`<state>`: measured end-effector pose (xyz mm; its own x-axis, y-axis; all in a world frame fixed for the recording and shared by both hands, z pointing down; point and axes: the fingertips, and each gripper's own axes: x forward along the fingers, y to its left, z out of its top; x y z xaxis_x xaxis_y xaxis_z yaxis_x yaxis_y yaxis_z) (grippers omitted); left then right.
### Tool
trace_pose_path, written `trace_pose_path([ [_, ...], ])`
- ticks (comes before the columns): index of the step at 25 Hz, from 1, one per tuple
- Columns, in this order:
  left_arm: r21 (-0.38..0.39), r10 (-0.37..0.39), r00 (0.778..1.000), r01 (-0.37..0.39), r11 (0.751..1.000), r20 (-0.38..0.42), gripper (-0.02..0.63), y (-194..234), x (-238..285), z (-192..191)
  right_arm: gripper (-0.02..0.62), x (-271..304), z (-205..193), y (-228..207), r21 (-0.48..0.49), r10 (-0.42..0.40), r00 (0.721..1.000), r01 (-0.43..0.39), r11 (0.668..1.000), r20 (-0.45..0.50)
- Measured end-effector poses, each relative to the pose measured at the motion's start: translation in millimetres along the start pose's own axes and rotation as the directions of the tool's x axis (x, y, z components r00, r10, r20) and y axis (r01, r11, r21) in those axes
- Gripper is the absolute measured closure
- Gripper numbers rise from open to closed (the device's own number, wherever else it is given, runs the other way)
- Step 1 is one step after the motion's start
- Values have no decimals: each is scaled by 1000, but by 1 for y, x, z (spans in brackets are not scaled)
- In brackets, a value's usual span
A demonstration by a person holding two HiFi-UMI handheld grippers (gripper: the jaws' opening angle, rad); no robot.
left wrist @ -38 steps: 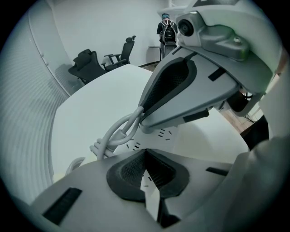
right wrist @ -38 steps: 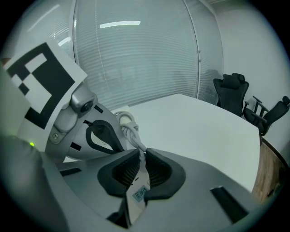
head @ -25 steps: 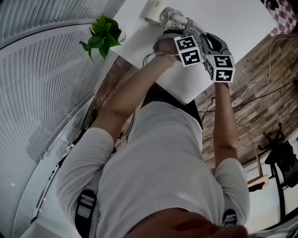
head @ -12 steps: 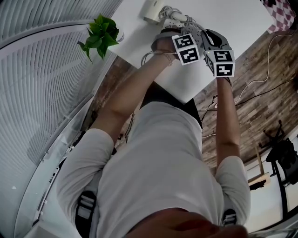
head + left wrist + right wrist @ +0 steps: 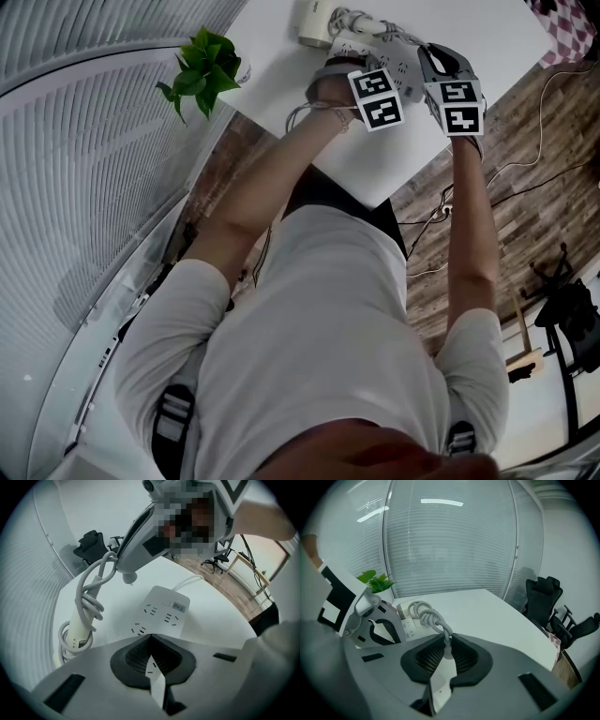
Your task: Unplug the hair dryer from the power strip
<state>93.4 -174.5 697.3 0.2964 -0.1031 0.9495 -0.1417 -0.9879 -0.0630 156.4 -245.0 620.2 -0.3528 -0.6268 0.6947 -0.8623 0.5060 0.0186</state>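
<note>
Found the right gripper (image 5: 446, 638) clamped narrowly on the hair dryer's plug (image 5: 446, 651), ribbed black pads (image 5: 469, 658) pinching its pale grey neck and smooth white body. Traced the round grey cord (image 5: 441, 626) from that neck back in loose, twisted loops toward the hair dryer (image 5: 79, 627). Saw the dryer lying on the matt white table (image 5: 211, 616), a cream, tube-shaped handle wrapped in several turns of the same cord, near the power strip (image 5: 161, 613). Noted the strip as a flat white plastic slab with rounded corners, slotted socket faces, one small button and a grey display, lying flat with its own white lead running off toward the far edge. Saw the plug held up clear of the strip, with the right gripper's smooth grey-white shell hanging over the table behind it. Found the left gripper (image 5: 150, 638) pointed steeply down over the strip's near end, tips drawn together on nothing, with only a thin white sliver of the slotted face showing through the slit behind them. Could not tell contact with the strip. Spotted a leafy green plant (image 5: 206, 67) at the table's corner, slatted blinds (image 5: 450, 545) behind glass, black office chairs (image 5: 541, 599) and plank-patterned wooden flooring (image 5: 525, 187).
</note>
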Motion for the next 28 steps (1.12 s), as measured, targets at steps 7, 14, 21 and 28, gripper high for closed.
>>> trace_pose_path([
  [7,-3,-2,1000,2,1000,5,577,0,0,-1,531,7,-10,-2,-13,-2,1000,2,1000,-28],
  [14,5,0,1000,0,1000,2,577,0,1,-1,531,17,-29,-3,-9,1,998,-1,1000,-69],
  [21,6,2,1000,-2,1000,0,577,1,2,-3,531,26,-41,-4,-15,1,995,-3,1000,-96],
  [28,4,3,1000,-3,1000,7,577,0,2,-2,530,30,-49,-5,-10,-4,996,4,1000,-93],
])
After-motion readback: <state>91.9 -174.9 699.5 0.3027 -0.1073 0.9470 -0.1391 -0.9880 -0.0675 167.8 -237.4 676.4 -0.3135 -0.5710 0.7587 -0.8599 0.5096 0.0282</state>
